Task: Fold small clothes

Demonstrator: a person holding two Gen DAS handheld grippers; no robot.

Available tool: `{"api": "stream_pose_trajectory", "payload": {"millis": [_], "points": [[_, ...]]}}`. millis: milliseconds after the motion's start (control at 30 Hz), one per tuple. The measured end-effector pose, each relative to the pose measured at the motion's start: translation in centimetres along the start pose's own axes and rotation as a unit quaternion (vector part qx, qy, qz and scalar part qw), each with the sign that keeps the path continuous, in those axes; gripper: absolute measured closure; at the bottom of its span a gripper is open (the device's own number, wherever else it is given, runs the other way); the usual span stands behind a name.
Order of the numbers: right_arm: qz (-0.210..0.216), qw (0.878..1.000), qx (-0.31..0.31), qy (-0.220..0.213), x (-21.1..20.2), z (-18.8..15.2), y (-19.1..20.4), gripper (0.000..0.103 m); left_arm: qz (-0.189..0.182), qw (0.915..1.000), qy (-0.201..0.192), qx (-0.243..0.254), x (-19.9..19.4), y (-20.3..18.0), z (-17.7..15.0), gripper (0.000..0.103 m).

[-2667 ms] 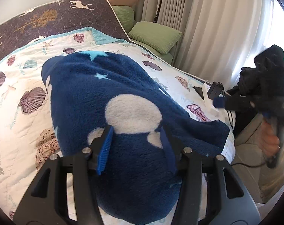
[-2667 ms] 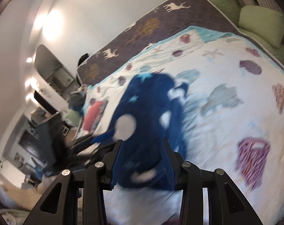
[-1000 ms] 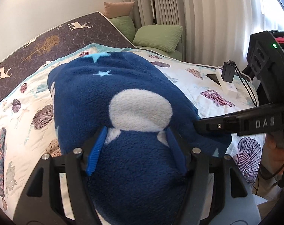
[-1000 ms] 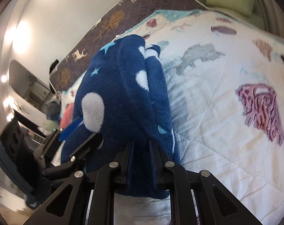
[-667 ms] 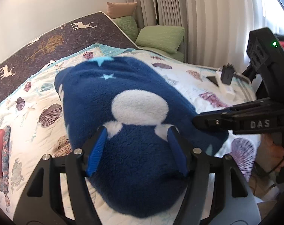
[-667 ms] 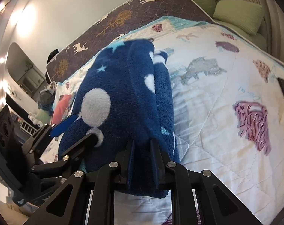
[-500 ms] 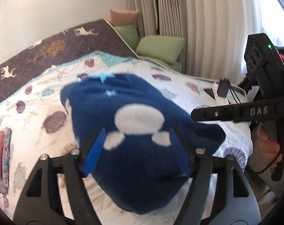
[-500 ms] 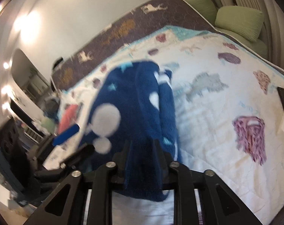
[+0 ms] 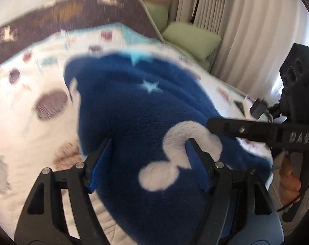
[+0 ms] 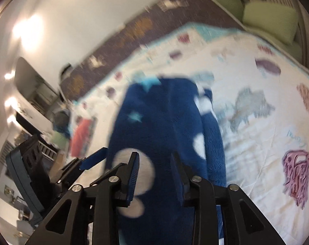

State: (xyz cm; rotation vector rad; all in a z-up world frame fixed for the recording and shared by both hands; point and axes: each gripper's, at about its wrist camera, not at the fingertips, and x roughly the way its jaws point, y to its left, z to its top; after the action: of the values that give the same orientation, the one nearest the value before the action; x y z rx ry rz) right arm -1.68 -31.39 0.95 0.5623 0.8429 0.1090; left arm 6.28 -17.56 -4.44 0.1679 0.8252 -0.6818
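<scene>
A dark blue fleece garment [image 9: 138, 110] with white spots and pale stars lies folded into a long bundle on the seashell-print quilt [image 9: 28, 126]. My left gripper [image 9: 148, 151] hovers open just over its near end, and no fabric is pinched between its blue pads. In the right wrist view the garment [image 10: 166, 122] lies below my right gripper [image 10: 155, 167]. Its jaws are opening and stand apart, with the fleece showing through the gap but not pressed. My right gripper's finger [image 9: 236, 129] reaches over the garment from the right. Both views are blurred.
Green pillows [image 9: 191, 38] and pale curtains [image 9: 246, 30] stand beyond the bed's far corner. A dark deer-print board [image 9: 72, 16] runs along the far side. A charger with cable [image 9: 258, 107] lies at the bed's right edge. A red cloth [image 10: 81, 136] lies on the left.
My right gripper was shut on the garment's near edge; its jaws have parted and it has lifted back. My left gripper has shifted left, so the white spots sit further right.
</scene>
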Motion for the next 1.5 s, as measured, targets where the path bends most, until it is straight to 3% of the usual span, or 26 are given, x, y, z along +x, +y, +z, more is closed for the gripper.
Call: {"api": "stream_pose_trajectory", "payload": {"millis": [67, 133, 400, 533, 633, 767, 867, 933, 1000, 1067, 1233, 1400, 1500], "points": [[-0.020, 0.999, -0.005, 0.034, 3.5, -0.2, -1.2, 0.072, 0.001, 1.0000, 0.003, 0.006, 1.6, 0.3, -0.6, 0.029], [-0.017, 0.999, -0.017, 0.032, 5.0, -0.5, -1.8, 0.073, -0.006, 1.0000, 0.005, -0.005, 1.8, 0.5, -0.6, 0.029], [0.022, 0.998, 0.030, 0.054, 2.3, 0.9, -1.9, 0.071, -0.009, 0.9999, -0.006, 0.013, -1.7, 0.2, 0.8, 0.029], [0.010, 0.999, -0.021, -0.022, -1.8, 3.7, 0.5, 0.063, -0.010, 0.9982, -0.056, 0.020, -4.3, 0.9, 3.7, 0.029], [0.006, 0.998, -0.027, -0.050, -2.1, 6.5, 1.4, 0.059, -0.002, 0.9979, -0.064, 0.007, -3.8, 2.0, 6.2, 0.028], [0.032, 0.999, 0.012, -0.022, 2.1, 9.5, 1.2, 0.059, -0.009, 0.9990, -0.026, -0.036, 0.1, 4.0, 8.1, 0.028], [0.010, 1.000, 0.023, 0.009, 6.6, 10.0, 0.1, 0.059, -0.015, 0.9977, 0.021, -0.063, 4.7, 5.5, 7.7, 0.028], [-0.030, 0.998, 0.030, 0.043, 10.3, 9.5, -1.6, 0.060, 0.005, 0.9991, 0.034, -0.025, 7.7, 5.7, 6.5, 0.027], [-0.029, 0.996, 0.052, 0.064, 13.9, 8.7, -4.0, 0.063, 0.024, 0.9993, 0.024, 0.019, 8.4, 4.9, 5.9, 0.025], [-0.019, 0.996, 0.070, 0.048, 13.3, 8.8, -4.7, 0.065, 0.018, 0.9994, 0.022, 0.018, 8.3, 4.9, 6.0, 0.024], [-0.041, 0.997, 0.051, 0.048, 13.7, 8.9, -4.2, 0.065, 0.002, 0.9999, 0.012, 0.011, 8.3, 5.5, 5.8, 0.023], [-0.026, 0.998, 0.044, 0.041, 13.0, 8.9, -3.9, 0.064, 0.029, 0.9994, 0.005, 0.019, 7.1, 4.7, 6.0, 0.023], [-0.024, 0.999, 0.041, 0.022, 10.5, 8.5, -3.6, 0.064, 0.043, 0.9988, -0.006, 0.023, 4.5, 4.1, 5.7, 0.023]]}}
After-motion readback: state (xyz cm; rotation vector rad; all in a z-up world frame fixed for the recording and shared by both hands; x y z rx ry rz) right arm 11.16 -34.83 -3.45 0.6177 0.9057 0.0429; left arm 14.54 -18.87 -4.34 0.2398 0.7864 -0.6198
